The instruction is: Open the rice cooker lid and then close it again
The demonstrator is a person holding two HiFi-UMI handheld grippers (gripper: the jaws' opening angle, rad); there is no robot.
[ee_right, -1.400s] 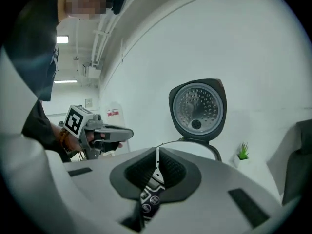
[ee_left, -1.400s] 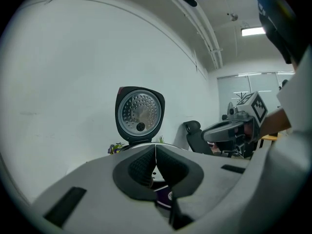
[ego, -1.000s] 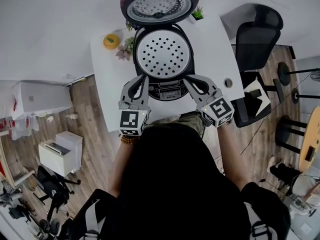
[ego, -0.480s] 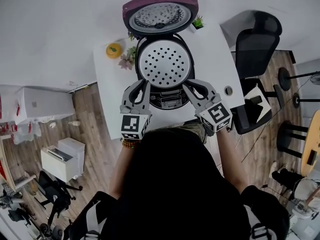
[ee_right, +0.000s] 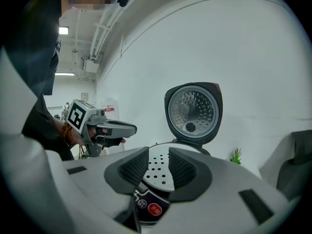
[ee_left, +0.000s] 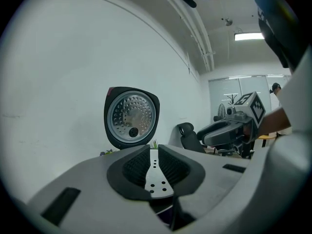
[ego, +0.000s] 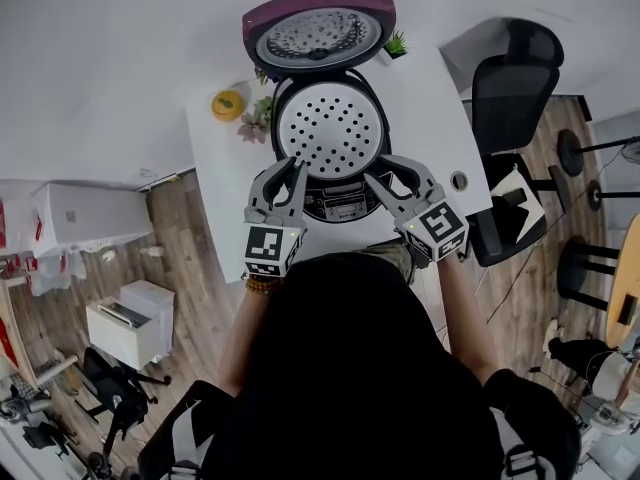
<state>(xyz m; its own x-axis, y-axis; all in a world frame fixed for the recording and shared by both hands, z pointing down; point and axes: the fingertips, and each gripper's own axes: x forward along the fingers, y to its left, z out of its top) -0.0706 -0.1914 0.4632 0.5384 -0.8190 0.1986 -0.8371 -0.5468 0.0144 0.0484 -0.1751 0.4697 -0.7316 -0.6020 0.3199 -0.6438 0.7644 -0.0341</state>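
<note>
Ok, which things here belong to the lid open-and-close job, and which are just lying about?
Job in hand: rice cooker; its raised lid; perforated tray sitting in the pot.

Lying about: round orange object; small green plant; pinkish sprig beside the cooker; black office chair.

The cooker [ego: 340, 196] sits on the worktop [ego: 430, 98] straight before me. Its lid [ego: 318, 30] stands up behind the pot, and a tray [ego: 330, 128] lies in the pot. A small round thing [ego: 227, 104] lies left of the cooker, and a plant [ego: 397, 44] stands behind it to the right. A chair [ego: 515, 78] stands right of the worktop.
</note>
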